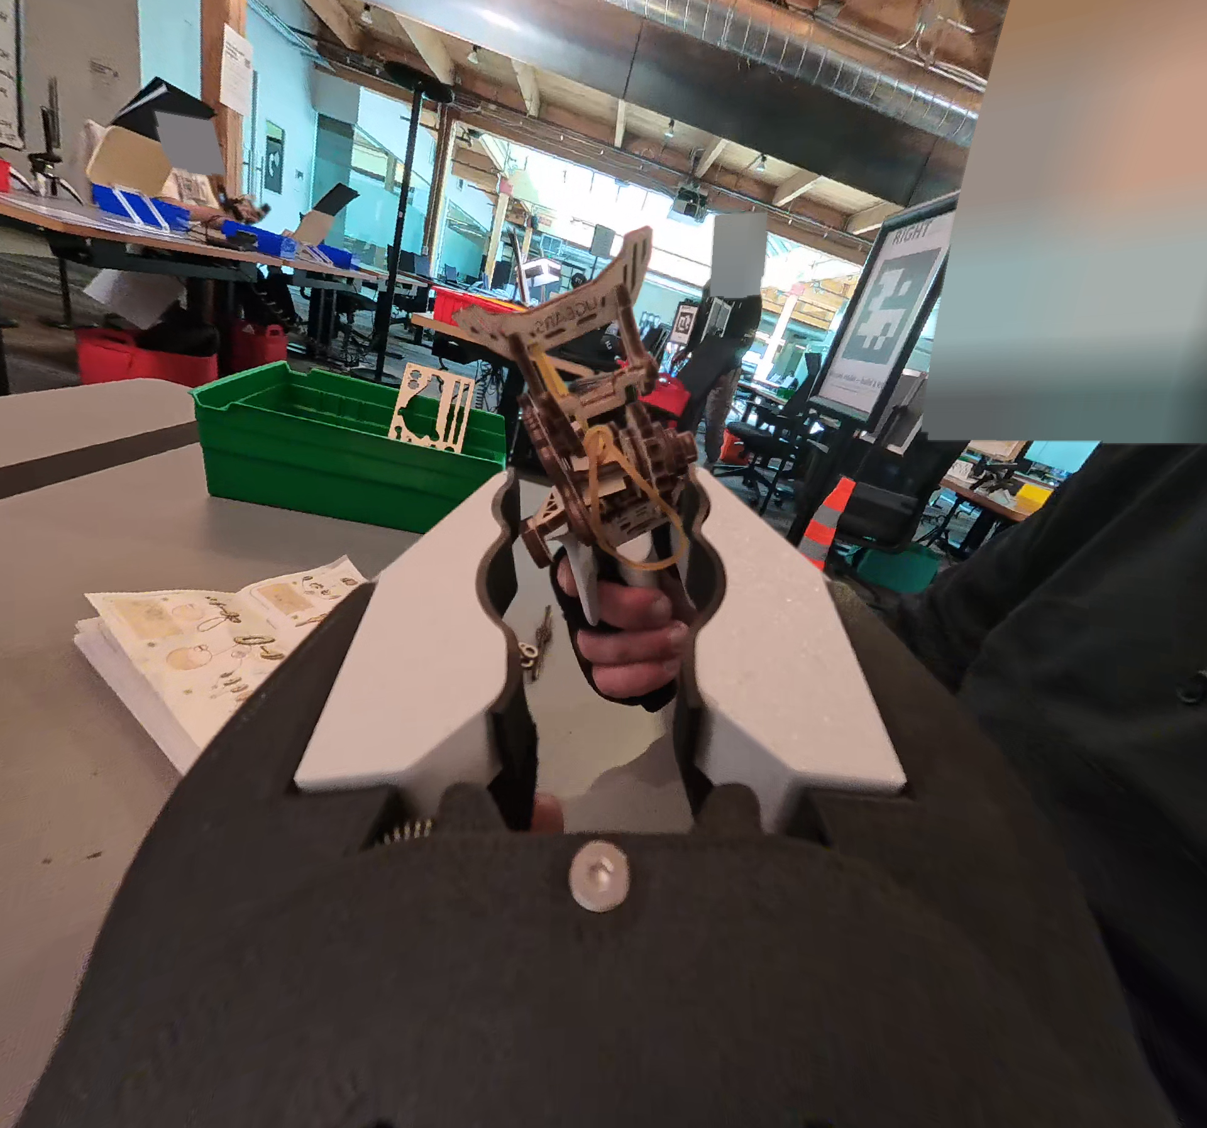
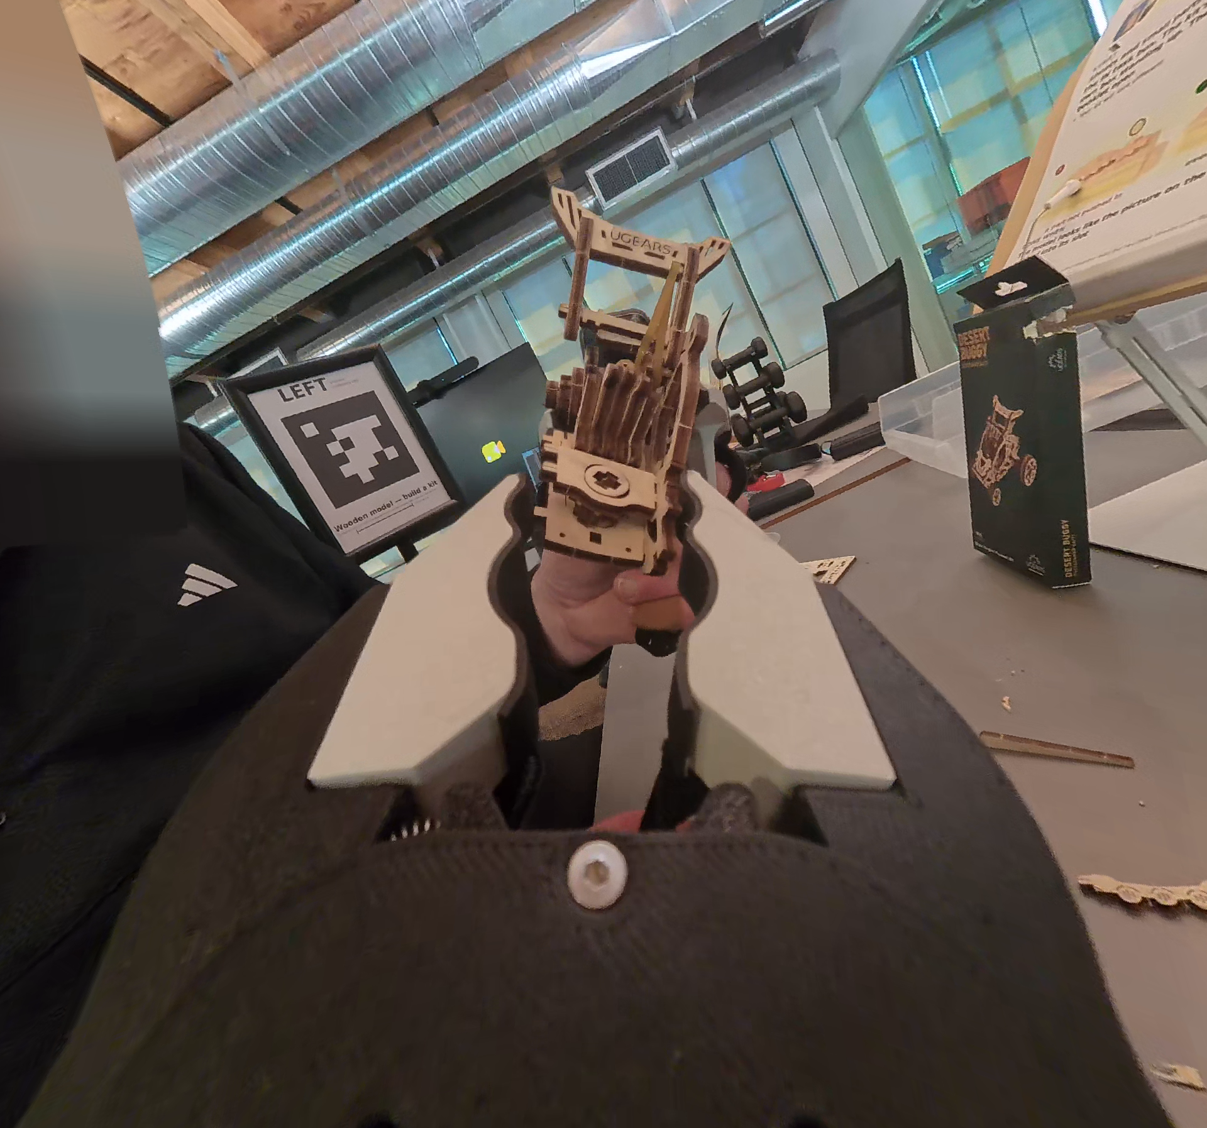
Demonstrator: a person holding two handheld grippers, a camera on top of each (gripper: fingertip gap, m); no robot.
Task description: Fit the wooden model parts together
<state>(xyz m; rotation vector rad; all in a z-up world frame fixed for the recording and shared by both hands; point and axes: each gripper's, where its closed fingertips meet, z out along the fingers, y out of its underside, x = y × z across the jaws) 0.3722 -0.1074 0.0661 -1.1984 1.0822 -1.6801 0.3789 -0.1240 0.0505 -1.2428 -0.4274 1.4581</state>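
Observation:
The half-built wooden model (image 1: 588, 437) is held upright in the air between my two grippers, which face each other. A loose yellow rubber band (image 1: 659, 535) hangs from it. In the left wrist view, the right gripper's white fingers (image 1: 583, 574) clamp the model's lower end, with a gloved hand (image 1: 627, 639) below them. In the right wrist view the model (image 2: 607, 463) sits between my right gripper's (image 2: 604, 496) fingertips. My left gripper (image 1: 601, 489) is open around the model's middle, with a gap showing at its left pad. One of its fingers (image 2: 710, 444) shows beside the model.
A green bin (image 1: 294, 463) holds a cut-out wooden sheet (image 1: 431, 404). An instruction booklet (image 1: 196, 639) lies on the grey table (image 1: 98, 542). A black product box (image 2: 1019, 450), a clear tub (image 2: 927, 424) and wood scraps (image 2: 1058, 750) are on the right. A framed sign (image 2: 353, 450) stands behind. The grippers are tip to tip, or close to it.

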